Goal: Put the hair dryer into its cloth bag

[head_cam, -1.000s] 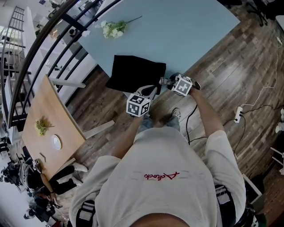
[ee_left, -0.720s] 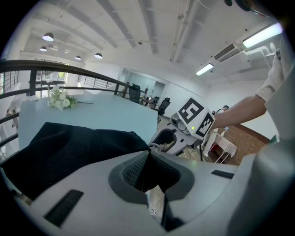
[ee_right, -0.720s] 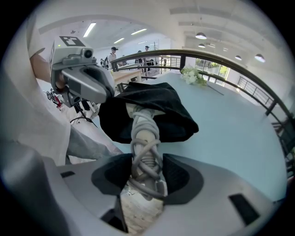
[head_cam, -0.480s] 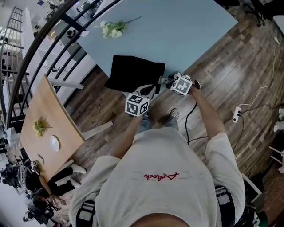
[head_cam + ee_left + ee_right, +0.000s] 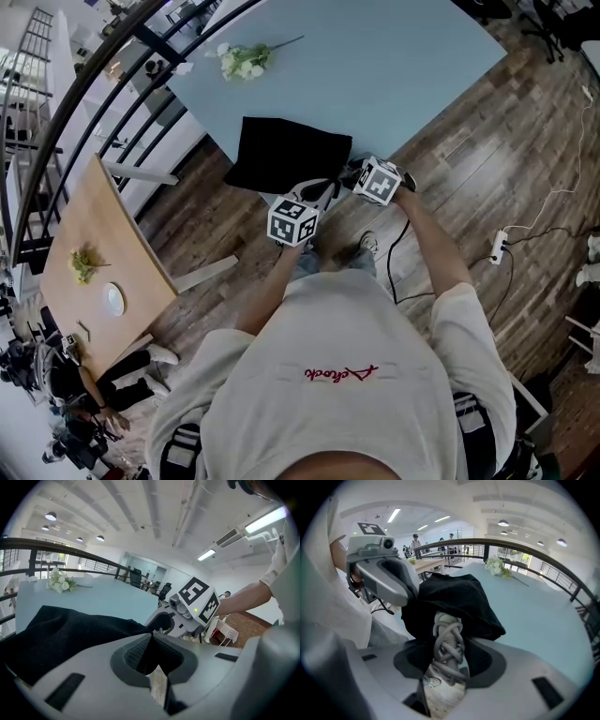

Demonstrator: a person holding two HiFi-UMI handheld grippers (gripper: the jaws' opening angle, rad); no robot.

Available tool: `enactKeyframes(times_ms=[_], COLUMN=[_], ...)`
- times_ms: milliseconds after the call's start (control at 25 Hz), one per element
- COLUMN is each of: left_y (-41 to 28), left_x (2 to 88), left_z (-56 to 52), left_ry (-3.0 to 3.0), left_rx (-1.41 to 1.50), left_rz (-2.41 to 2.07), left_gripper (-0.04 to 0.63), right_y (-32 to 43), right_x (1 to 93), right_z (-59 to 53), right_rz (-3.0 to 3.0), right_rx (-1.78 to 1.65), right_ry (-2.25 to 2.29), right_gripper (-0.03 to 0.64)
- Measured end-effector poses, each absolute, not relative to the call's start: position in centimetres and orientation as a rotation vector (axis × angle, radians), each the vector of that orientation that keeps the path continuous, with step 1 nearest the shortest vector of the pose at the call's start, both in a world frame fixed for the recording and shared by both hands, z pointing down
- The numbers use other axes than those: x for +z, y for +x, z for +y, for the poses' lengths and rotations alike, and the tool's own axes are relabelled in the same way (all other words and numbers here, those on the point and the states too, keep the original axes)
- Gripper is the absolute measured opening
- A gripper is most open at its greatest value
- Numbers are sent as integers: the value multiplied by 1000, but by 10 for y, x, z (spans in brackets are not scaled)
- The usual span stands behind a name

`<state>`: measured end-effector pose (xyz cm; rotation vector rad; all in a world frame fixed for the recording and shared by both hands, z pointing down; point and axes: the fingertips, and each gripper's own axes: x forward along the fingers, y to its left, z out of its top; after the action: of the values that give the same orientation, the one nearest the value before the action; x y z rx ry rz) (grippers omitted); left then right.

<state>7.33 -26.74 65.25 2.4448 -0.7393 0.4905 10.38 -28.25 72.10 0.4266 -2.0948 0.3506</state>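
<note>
1. Black cloth bag [image 5: 286,155] lies at the near edge of a pale blue table [image 5: 394,66], with its near corner right at the fingertips of both grippers.
2. Left gripper [image 5: 151,640]: its fingers are clenched tight, and a fold of the bag's edge is pinched between the two dark ribbed pads. The rest of the bag spreads away beyond and to the left of these fingertips, across the tabletop.
3. Right gripper [image 5: 449,654]: its fingers stand partly apart and grasp the hair dryer [image 5: 447,637], a pale grey thing with a grey cord wound round it. One pad presses on each side of the wound part.
4. Just beyond the right fingertips, the hair dryer's far end goes under the black cloth, into the bag's opening. The part between the fingers is uncovered. How much is inside the bag cannot be told.
5. The two grippers are just beside each other. From the right fingers, the left gripper sits close on the left. From the left fingers, the right gripper's marker cube stands a little beyond and to the right.
6. Well beyond both sets of fingertips, near the table's far side, lies a sprig of white flowers [image 5: 242,62].
7. A person in a white T-shirt [image 5: 328,375] stands at the table's edge, bare forearms reaching forward to the grippers, above a wooden floor [image 5: 487,150].
</note>
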Motion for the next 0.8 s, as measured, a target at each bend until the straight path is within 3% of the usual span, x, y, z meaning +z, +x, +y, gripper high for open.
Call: enactKeyframes(times_ms=[800], left_y=[61], left_x=[631], left_z=[-277], left_ry=[2448], left_rx=[371], left_rz=[-724], left_gripper=[15], right_y=[36], right_x=[725], right_z=[-312], right_rz=[-2248], right_rx=[334], right_ry=[384], right_gripper=[202])
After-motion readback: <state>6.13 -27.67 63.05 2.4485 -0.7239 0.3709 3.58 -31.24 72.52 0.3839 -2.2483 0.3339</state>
